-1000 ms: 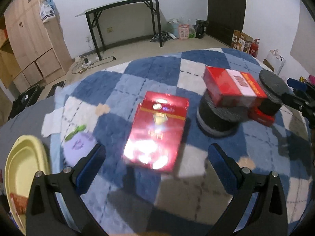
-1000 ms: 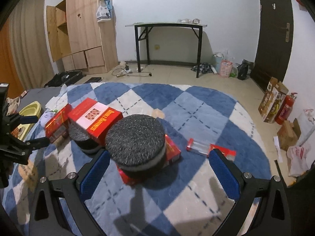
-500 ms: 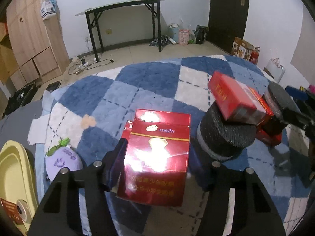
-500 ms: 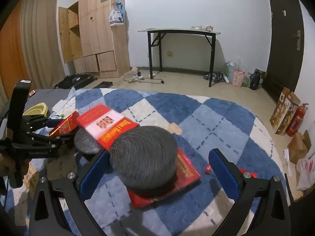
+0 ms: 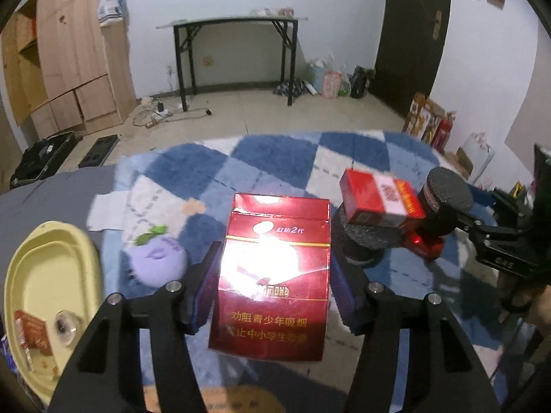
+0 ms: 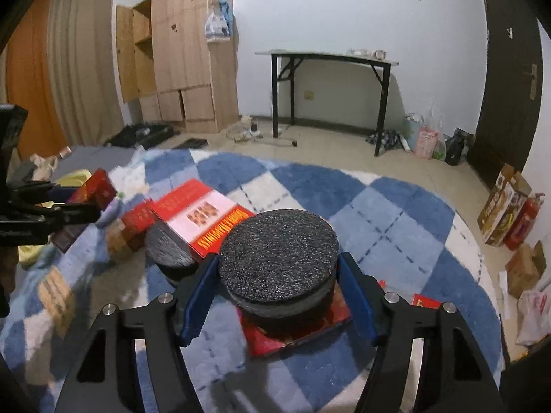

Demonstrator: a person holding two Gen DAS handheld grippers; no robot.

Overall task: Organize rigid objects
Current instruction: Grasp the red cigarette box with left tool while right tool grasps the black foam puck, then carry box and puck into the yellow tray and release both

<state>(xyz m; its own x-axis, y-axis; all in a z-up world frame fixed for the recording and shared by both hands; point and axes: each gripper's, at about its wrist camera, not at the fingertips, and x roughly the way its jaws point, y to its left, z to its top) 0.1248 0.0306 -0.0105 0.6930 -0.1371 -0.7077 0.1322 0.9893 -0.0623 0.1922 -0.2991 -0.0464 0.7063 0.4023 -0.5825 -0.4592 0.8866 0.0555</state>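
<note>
Left gripper (image 5: 272, 296): jaws have just been closing and now pinch the dark red cigarette pack (image 5: 273, 275) by its side edges, the pack raised off the blue checked rug (image 5: 275, 158). Right gripper (image 6: 279, 292): jaws have just closed onto the black foam puck (image 6: 279, 261), which sits between them on a flat red box (image 6: 296, 330).

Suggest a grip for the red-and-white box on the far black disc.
Likely pinch the red-and-white box by its long side edges from above, toward its far end: it lies broad face up on the far disc, its near end crowding the nearer disc.
</note>
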